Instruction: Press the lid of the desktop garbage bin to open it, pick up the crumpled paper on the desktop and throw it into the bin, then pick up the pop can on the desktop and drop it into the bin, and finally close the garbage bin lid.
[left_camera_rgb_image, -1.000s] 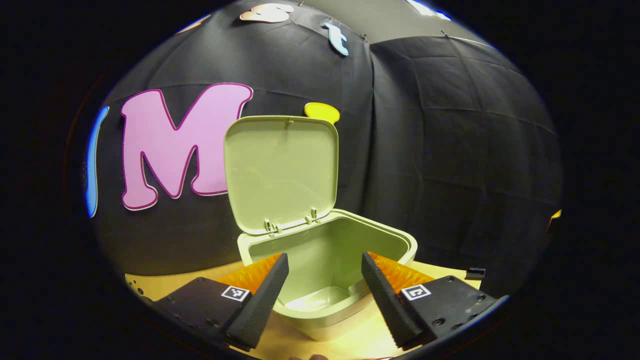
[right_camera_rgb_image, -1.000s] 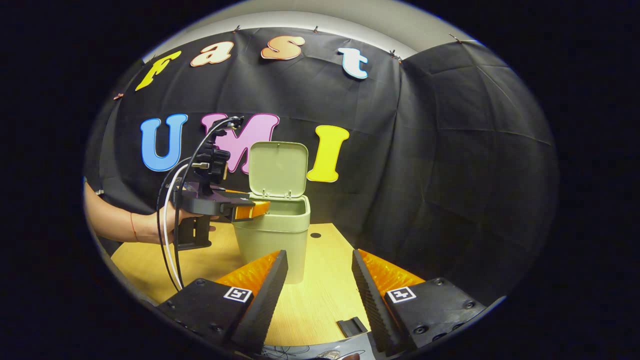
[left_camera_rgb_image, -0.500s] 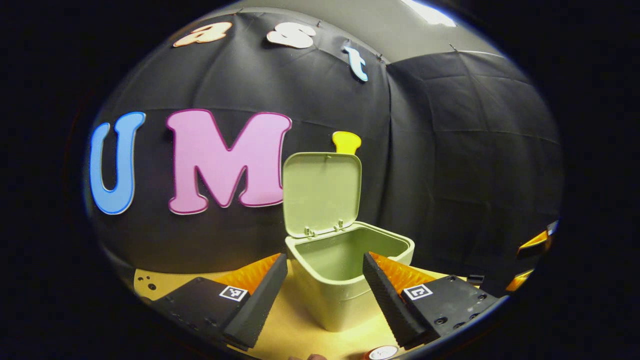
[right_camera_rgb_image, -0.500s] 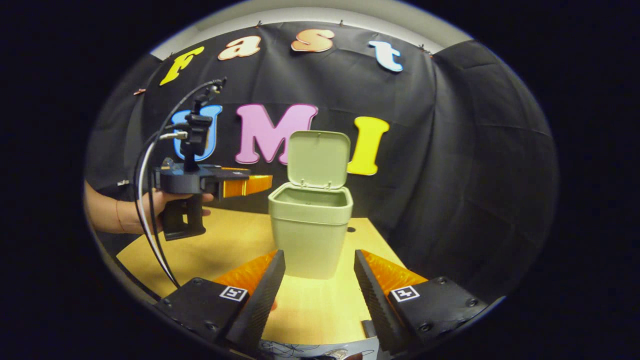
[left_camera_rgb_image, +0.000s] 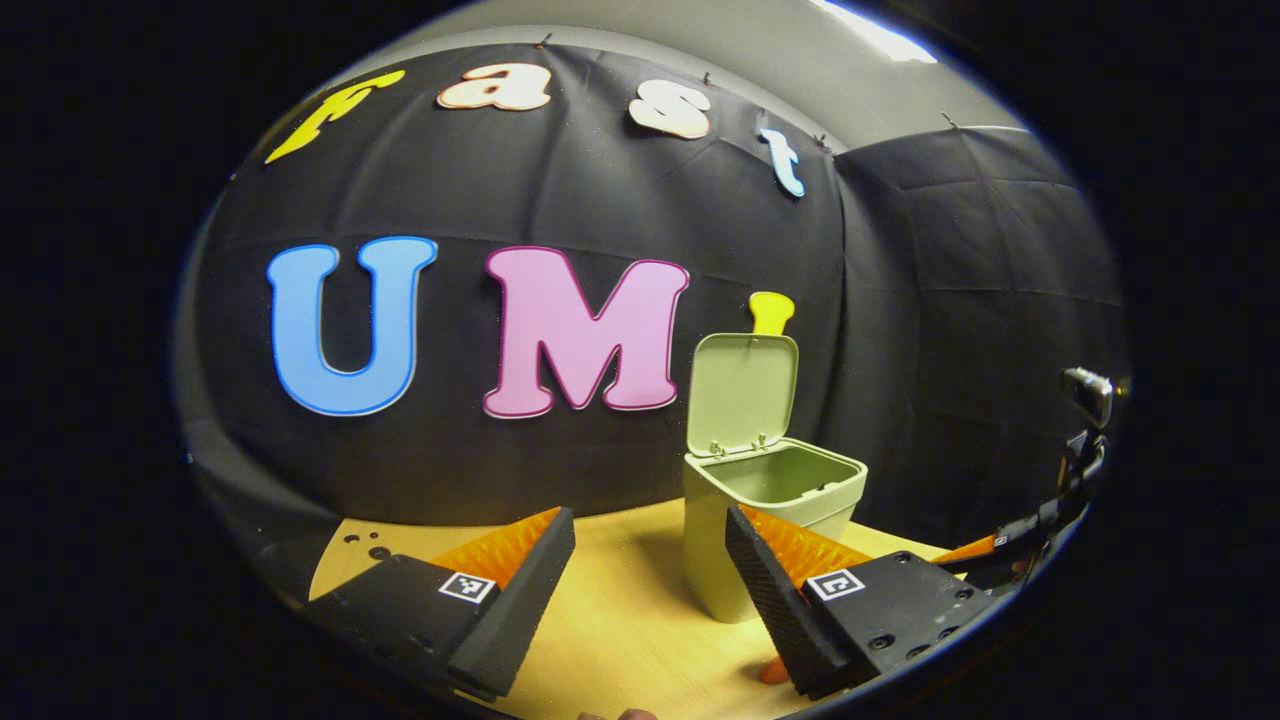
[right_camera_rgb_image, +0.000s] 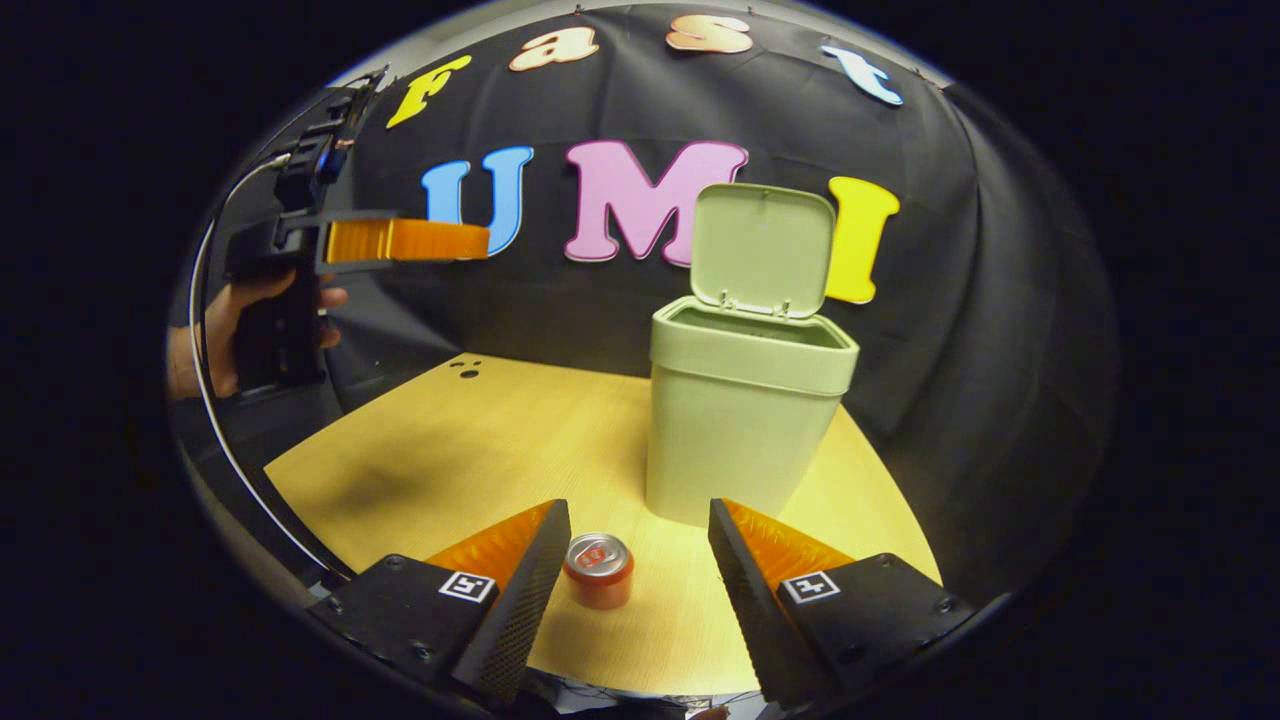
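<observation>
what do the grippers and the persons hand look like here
Each gripper, the left gripper and the right gripper, has two wedge-shaped fingers with ribbed inner faces on blocky black bases, each base carrying a small square black-and-white marker and screws. Seen from the right gripper view, the left gripper has a black pistol-style handle held by a bare hand, with a white cable looping down.

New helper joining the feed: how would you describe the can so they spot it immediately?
Find the green bin with its lid up on the wooden table. In front of it stands a small red can, upright between the right gripper fingers, the table's only red thing.
</observation>
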